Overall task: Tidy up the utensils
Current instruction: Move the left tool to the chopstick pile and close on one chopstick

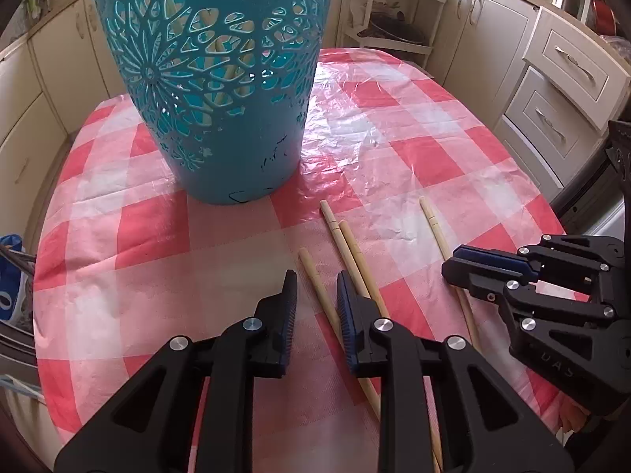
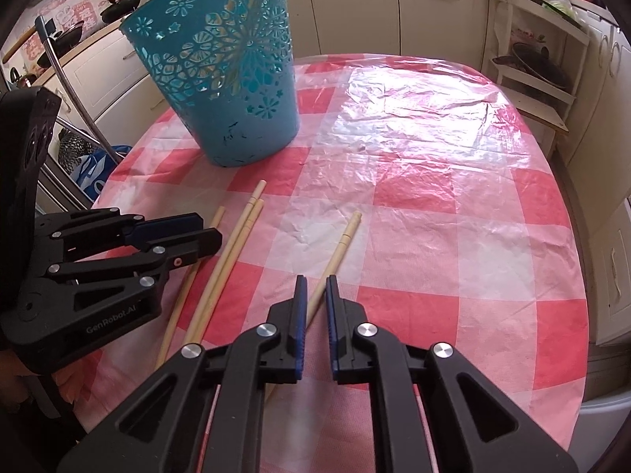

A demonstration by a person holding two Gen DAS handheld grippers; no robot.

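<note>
Pale bamboo is what the chopsticks are made of, so I judge them light, stiff and a little slick on the glossy plastic sheet over the red-and-white checked bench (image 1: 394,126); each is best pinched across its shaft near the middle, so that it hangs balanced and does not swing. In the left wrist view, four lie on the near part of the bench in front of the teal cut-out basket (image 1: 221,90), in which more pale sticks show through the holes. The left gripper (image 1: 315,291) points steeply down with its jaws narrowed round the leftmost chopstick (image 1: 315,287); a gap shows on either side, so the pads do not yet press on it. The crossed pair (image 1: 351,248) runs under its right finger. At far right the right gripper (image 1: 453,264) lies nearly closed over the lone chopstick (image 1: 434,224). In the right wrist view that gripper (image 2: 315,282), also angled steeply down, has its jaws drawn close about this chopstick (image 2: 343,240); whether the pads actually bite I cannot tell. To the left the left gripper (image 2: 209,232) sits low over the other three sticks (image 2: 232,244), and the basket (image 2: 236,90) stands far left.
</note>
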